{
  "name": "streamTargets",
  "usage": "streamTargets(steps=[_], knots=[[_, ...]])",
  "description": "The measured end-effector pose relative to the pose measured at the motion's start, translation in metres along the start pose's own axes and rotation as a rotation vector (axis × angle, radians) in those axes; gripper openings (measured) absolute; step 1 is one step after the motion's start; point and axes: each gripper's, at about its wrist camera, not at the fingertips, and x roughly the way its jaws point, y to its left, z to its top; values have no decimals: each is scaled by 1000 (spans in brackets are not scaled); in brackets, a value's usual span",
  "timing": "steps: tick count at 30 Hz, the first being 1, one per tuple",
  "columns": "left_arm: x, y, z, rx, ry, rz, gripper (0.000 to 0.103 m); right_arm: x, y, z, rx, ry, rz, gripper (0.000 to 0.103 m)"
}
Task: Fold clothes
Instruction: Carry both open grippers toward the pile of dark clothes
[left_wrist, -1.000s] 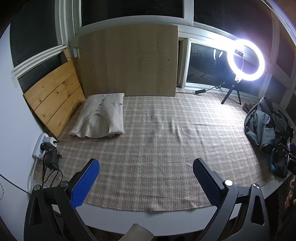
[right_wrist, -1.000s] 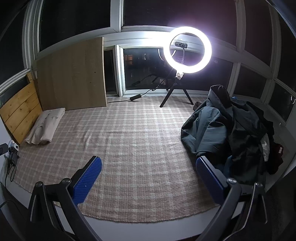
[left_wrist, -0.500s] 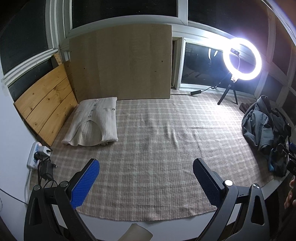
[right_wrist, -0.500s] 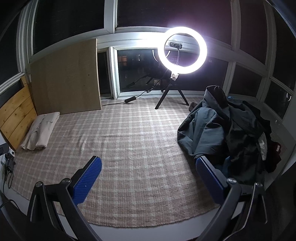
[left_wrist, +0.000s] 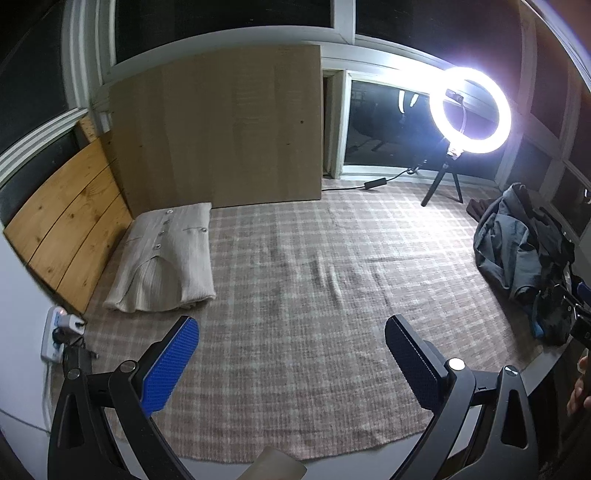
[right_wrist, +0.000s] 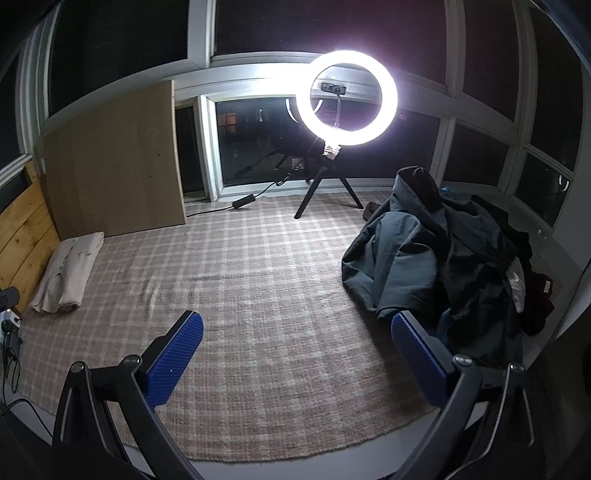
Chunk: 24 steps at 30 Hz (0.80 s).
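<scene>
Your two cameras have swung a little since a second ago: in the left wrist view the folded cream garment (left_wrist: 162, 262) now sits further left of centre, and in the right wrist view the dark clothes pile (right_wrist: 443, 266) has slid toward the right. Your left gripper (left_wrist: 291, 332) is spread wide with nothing between its blue pads, hanging over the checked rug (left_wrist: 314, 295). Your right gripper (right_wrist: 295, 328) is equally wide and empty, its right-hand finger showing in front of the pile's lower edge. That pile is a crumpled heap of grey-blue and black jackets at right of frame. The cream garment, buttoned and ribbed, lies neatly folded against the wooden boards (left_wrist: 66, 221) at far left. A ring light (right_wrist: 347, 98) glares behind.
</scene>
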Motion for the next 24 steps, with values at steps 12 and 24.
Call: streamTargets(steps=[12,24], knots=[[20,-21,22,75,9,-72,102,1,-13,5,43,2,-68,103],[38,-55,37,142,29,-144,102,-1,-32,7,75,22,-142,103]])
